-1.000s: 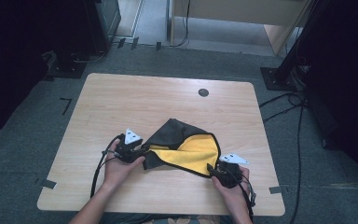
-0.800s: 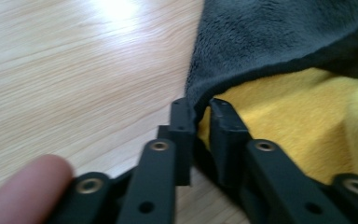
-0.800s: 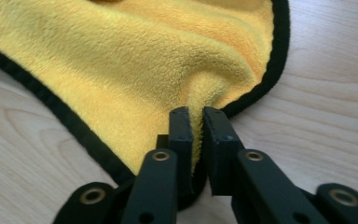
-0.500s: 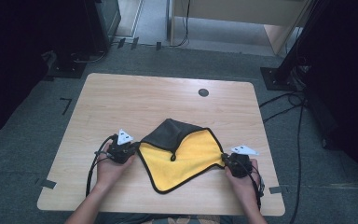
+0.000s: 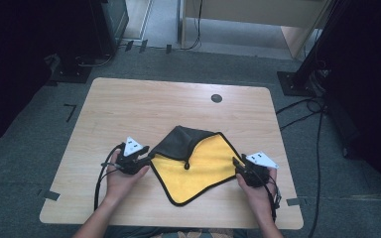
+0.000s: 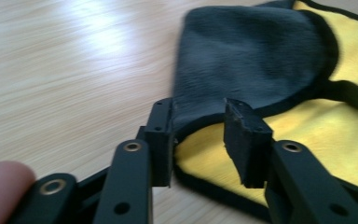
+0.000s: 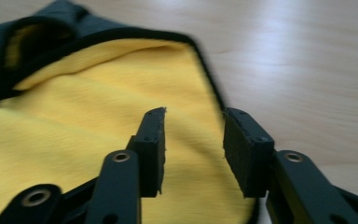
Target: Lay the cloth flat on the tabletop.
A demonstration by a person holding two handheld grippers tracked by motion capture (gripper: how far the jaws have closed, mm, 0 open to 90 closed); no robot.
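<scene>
The wooden worktop [image 5: 144, 106] carried a yellow microfibre cloth with black trim [image 5: 203, 166], lying near my edge, its grey far corner folded over the yellow. I judged I was spreading it flat. My left claw [image 5: 148, 159] sat released at the cloth's left corner, jaws apart around the hem. My right claw [image 5: 237, 164] was likewise released over the right corner. Next, I reckoned, meant pinching that folded grey flap [image 5: 178, 141] and drawing it away.
</scene>
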